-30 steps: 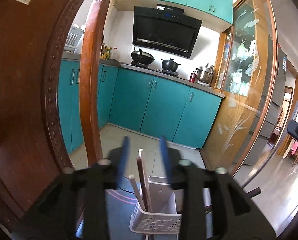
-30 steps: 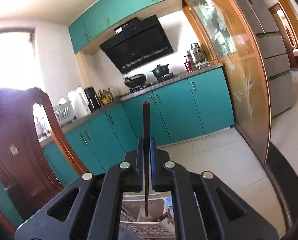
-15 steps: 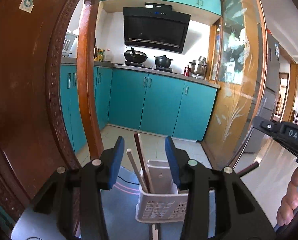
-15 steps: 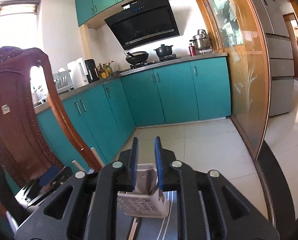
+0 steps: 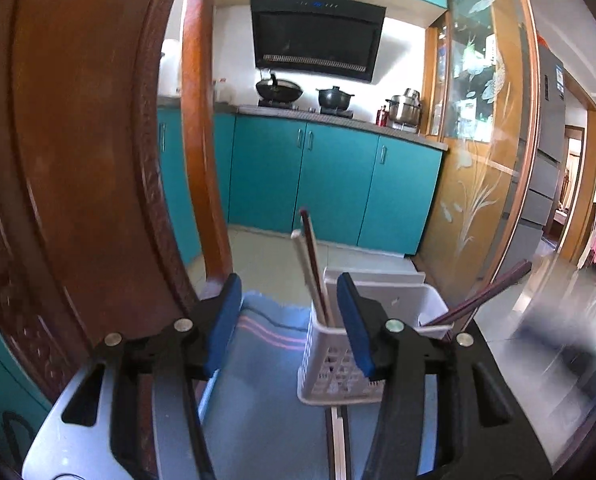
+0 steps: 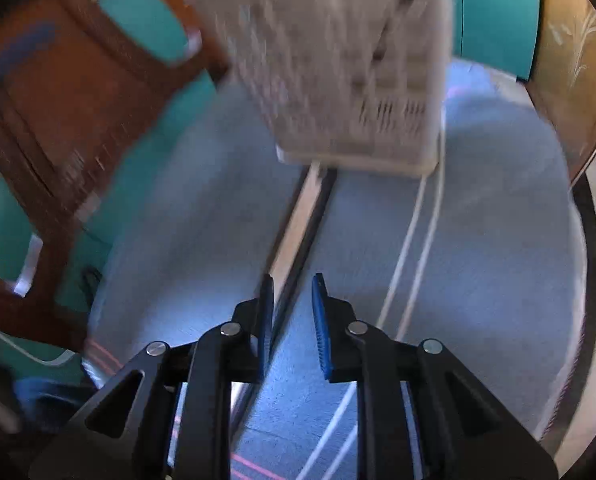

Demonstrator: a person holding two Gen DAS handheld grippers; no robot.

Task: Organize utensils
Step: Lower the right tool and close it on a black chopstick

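Both your grippers are opening with nothing between the jaws: the left gripper (image 5: 288, 320) beside the white basket (image 5: 398, 304), the right gripper (image 6: 292, 320) over chopsticks (image 6: 298, 224) lying on the worktop (image 6: 478, 240).

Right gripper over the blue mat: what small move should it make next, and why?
Probably ease down and close on the loose chopsticks lying on the blue mat in front of the white basket. The right gripper points down at them, jaws opening with nothing gripped, and standing chopsticks already sit in that basket.
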